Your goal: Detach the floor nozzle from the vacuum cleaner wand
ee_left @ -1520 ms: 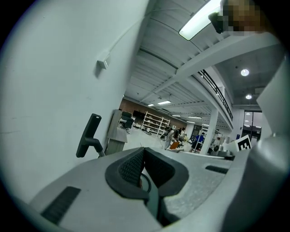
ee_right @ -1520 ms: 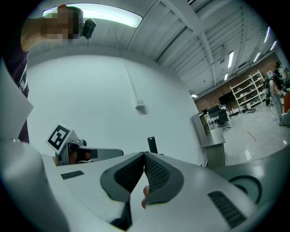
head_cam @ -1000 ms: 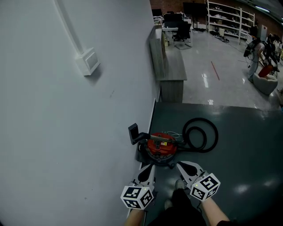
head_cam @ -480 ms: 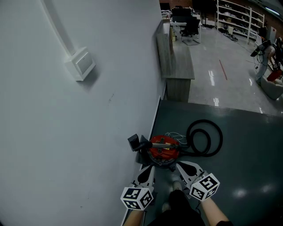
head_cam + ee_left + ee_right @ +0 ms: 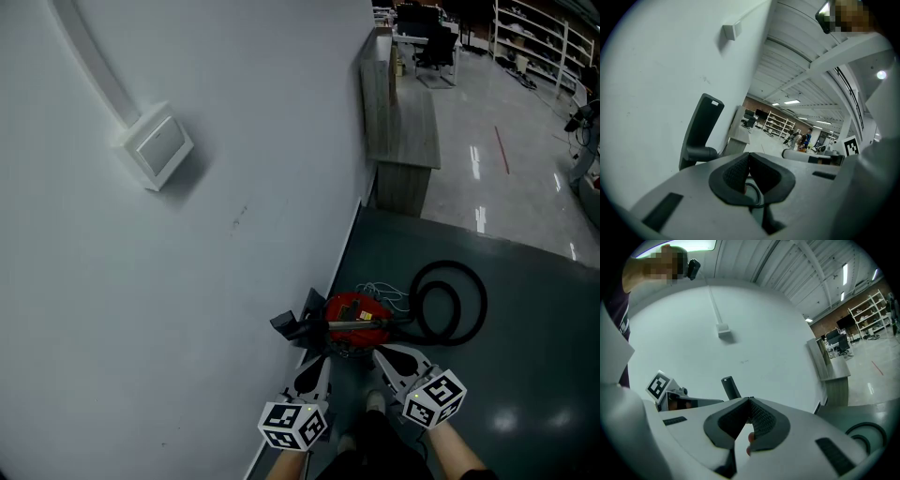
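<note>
Vac [image 5: 354,319] shifted right; nozzle [image 5: 291,325] joint unclear.

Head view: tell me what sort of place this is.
Probably an open workshop or lab hall: shelving racks and an office chair stand at the far end of a polished floor, and a long grey counter runs along the white wall.

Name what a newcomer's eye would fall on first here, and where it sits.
The red vacuum cleaner stands on the dark floor beside the white wall. A black hose lies coiled to its right, and a white box sits high on the wall.
</note>
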Demonstrator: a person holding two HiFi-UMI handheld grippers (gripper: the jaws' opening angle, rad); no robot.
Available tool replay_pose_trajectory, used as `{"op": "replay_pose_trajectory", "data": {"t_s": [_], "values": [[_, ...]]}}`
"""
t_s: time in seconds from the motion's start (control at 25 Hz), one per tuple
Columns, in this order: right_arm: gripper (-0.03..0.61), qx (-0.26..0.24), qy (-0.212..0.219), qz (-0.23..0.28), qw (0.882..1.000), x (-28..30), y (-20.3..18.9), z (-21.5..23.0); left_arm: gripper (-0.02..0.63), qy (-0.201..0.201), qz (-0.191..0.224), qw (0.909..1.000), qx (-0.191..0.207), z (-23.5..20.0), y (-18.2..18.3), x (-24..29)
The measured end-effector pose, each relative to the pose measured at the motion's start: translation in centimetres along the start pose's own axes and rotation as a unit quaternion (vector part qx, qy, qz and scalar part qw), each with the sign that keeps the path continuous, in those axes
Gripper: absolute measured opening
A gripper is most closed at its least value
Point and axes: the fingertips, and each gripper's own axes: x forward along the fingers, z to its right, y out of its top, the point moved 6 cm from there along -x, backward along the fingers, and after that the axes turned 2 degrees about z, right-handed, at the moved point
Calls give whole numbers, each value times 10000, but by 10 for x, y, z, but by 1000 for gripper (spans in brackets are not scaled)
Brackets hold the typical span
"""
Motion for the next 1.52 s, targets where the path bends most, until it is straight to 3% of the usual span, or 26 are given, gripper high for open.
{"op": "replay_pose_trajectory", "data": {"t_s": [0.56, 0.84, 0.96, 1.0, 1.08, 1.16, 1.36, 1.52], "values": [[20, -46, 535, -239, 9983, 24, 6, 21, 5, 500, 67, 9986, -146, 0, -1, 14], [21, -614, 693, -446, 9947, 35, -11, 21, 5, 787, 254, 9964, -200, -16, -17, 21], [23, -928, 768, -556, 9912, 46, -22, 25, 6, 815, 429, 9942, -556, -31, -27, 28], [23, -1052, 767, -599, 9897, 51, -26, 27, 16, 758, 489, 9928, -792, -37, -31, 32], [25, -1295, 769, -704, 9861, 61, -35, 32, 151, 638, 532, 9883, -1282, -49, -42, 43], [26, -1488, 817, -803, 9822, 71, -45, 36, 198, 638, 474, 9855, -1500, -57, -51, 54], [51, -1861, 1049, -941, 9724, 83, -68, 43, 243, 719, 460, 9828, -1641, -68, -71, 68], [80, -2250, 1133, -1099, 9615, 89, -84, 50, 249, 815, 651, 9855, -1342, -77, -73, 74]]}}
